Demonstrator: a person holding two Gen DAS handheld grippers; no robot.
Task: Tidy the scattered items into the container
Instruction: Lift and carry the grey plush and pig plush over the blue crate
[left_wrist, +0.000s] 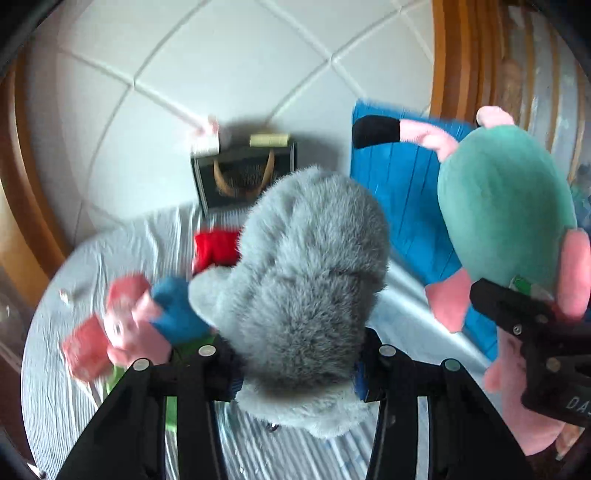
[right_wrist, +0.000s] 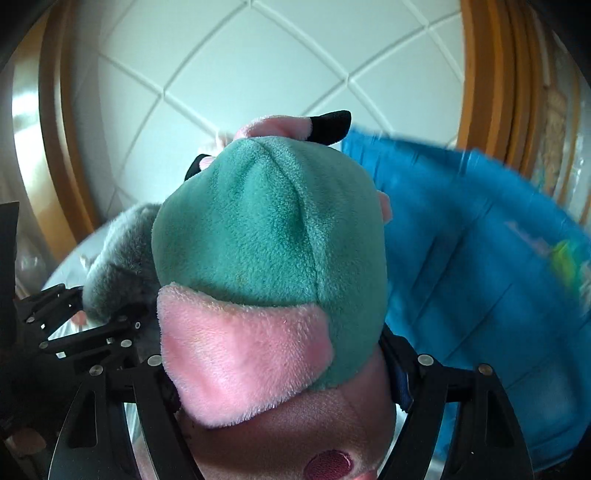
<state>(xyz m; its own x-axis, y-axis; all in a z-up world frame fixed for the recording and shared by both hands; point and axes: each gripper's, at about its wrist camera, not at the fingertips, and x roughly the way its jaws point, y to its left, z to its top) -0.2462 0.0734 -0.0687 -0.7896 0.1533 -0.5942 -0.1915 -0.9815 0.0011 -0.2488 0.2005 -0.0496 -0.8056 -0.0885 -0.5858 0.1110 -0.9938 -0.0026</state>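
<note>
Left tongs (left_wrist: 295, 373) hold one grey plush toy (left_wrist: 306, 266), its long axis running forward along the fingers. Right tongs (right_wrist: 280, 369) hold one green-and-pink plush toy (right_wrist: 273, 236), long axis likewise forward, black-tipped limb farthest out. The blue container (right_wrist: 480, 258) lies ahead and to the right of both, just behind the green-and-pink toy; the right hand is nearer, so I judge it should drop first. Two more toys lie scattered on the striped bed sheet (left_wrist: 66, 369): one pink-faced plush in blue (left_wrist: 147, 321) and one red piece (left_wrist: 214, 251), partly hidden. One dark bag (left_wrist: 243, 173) stands by the quilted headboard (left_wrist: 221, 55).
</note>
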